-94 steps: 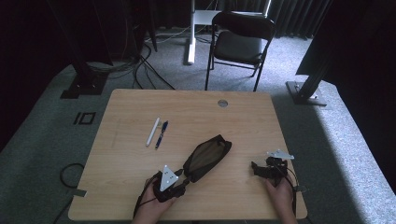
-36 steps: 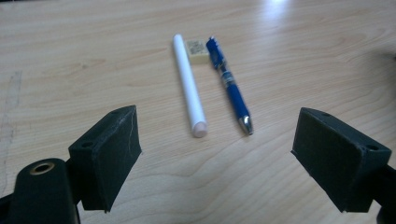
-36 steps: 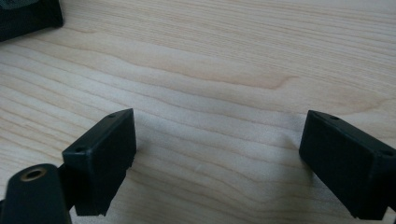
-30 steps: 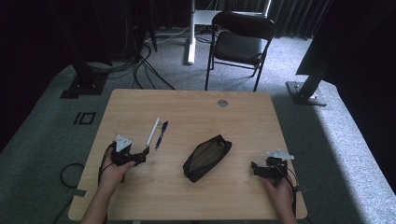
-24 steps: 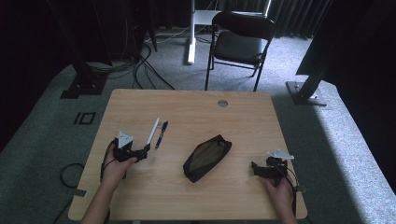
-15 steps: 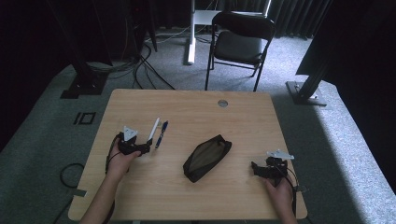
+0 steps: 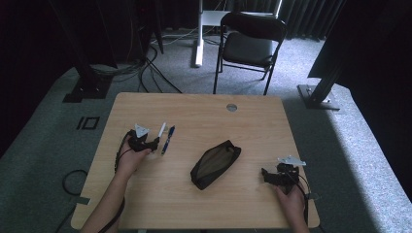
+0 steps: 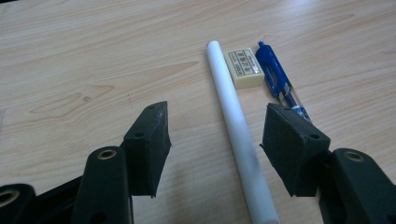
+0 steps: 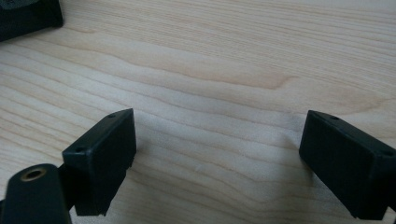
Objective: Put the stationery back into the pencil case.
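Closing left gripper (image 8: 215,144) astride one white cylindrical pen (image 8: 236,135), pads clear | one cream eraser (image 8: 243,62), one blue pen (image 8: 279,81) beside | right gripper (image 9: 217,158) wide, empty | one black mesh pouch (image 7: 215,163) mid-table.

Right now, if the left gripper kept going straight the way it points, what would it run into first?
The left gripper already straddles the white pen, which lies between its closing jaws, untouched. Straight ahead, it would probably slide along that pen, the eraser passing just beside.

Left gripper (image 7: 154,143): held low over the table's left side, forearm reaching in from the bottom edge; jaws part open, just been closing, pads clear of anything. Right gripper (image 7: 266,175): low at right, jaws wide apart.
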